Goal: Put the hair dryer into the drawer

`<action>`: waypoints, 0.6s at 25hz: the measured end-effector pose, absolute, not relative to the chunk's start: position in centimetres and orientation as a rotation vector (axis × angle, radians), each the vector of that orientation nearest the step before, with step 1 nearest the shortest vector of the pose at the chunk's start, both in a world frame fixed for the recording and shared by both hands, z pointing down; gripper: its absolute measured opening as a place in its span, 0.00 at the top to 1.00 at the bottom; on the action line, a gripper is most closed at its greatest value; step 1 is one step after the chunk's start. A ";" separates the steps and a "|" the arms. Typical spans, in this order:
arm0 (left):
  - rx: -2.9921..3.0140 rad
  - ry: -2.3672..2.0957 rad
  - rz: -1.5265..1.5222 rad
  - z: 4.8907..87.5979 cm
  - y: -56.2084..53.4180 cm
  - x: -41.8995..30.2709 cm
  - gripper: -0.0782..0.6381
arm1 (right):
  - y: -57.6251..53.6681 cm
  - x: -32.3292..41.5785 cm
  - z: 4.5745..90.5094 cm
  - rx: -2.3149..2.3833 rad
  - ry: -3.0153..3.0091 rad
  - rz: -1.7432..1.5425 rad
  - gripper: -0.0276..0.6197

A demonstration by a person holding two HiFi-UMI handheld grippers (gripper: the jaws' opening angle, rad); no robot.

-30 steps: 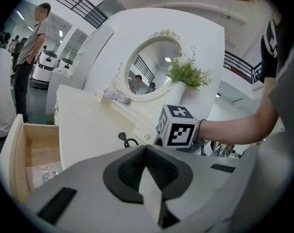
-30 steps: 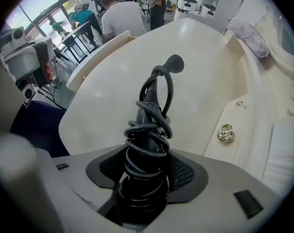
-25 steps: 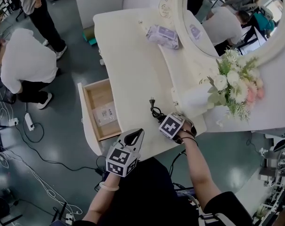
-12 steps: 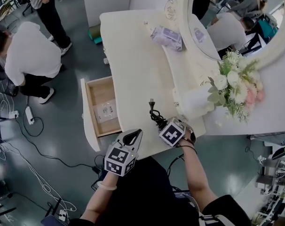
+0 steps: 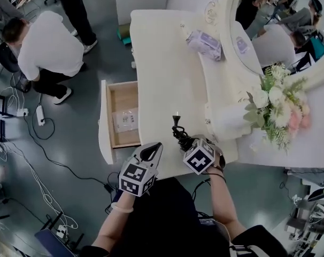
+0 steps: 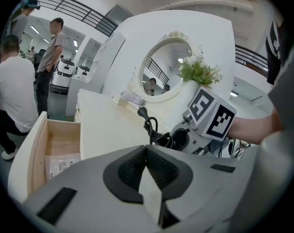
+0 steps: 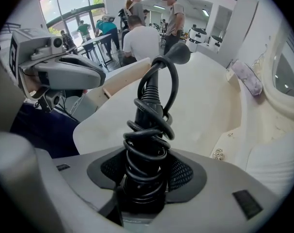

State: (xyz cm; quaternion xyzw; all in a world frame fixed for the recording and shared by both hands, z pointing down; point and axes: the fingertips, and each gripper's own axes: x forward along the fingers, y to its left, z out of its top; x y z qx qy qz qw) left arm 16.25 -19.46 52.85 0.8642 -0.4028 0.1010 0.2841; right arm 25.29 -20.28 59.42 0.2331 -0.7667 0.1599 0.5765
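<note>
Holding the black hair dryer (image 7: 146,147) tight, the right tool (image 7: 148,178) is clamped on the part where the cord (image 7: 170,89) is wound round it. The hair dryer is outside the open drawer (image 5: 124,96), over the table (image 5: 162,63), to the right of the drawer. The left tool (image 6: 146,154) has its 2 jaws together with nothing in them, just by the drawer's near end.

The left gripper (image 6: 146,152) has its jaws pressed together, empty. Beyond them, over the white dressing table (image 6: 103,125), the right gripper (image 6: 183,140) sits against the hair dryer (image 6: 151,129), whose coiled black cord stands upright. At left the drawer (image 6: 38,149) stands open, a packet (image 6: 62,164) inside.
</note>
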 end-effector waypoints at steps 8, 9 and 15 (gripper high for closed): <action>2.287 -1.147 0.239 52.5 -20.2 13.5 0.90 | -20.8 23.1 58.1 0.525 -1.810 0.341 0.60; 2.294 -1.145 0.237 52.4 -20.5 13.2 0.90 | -21.0 22.8 57.9 0.532 -1.815 0.336 0.60; 2.333 -1.107 0.242 51.7 -21.5 10.8 0.90 | -21.5 20.3 57.2 0.578 -1.827 0.348 0.60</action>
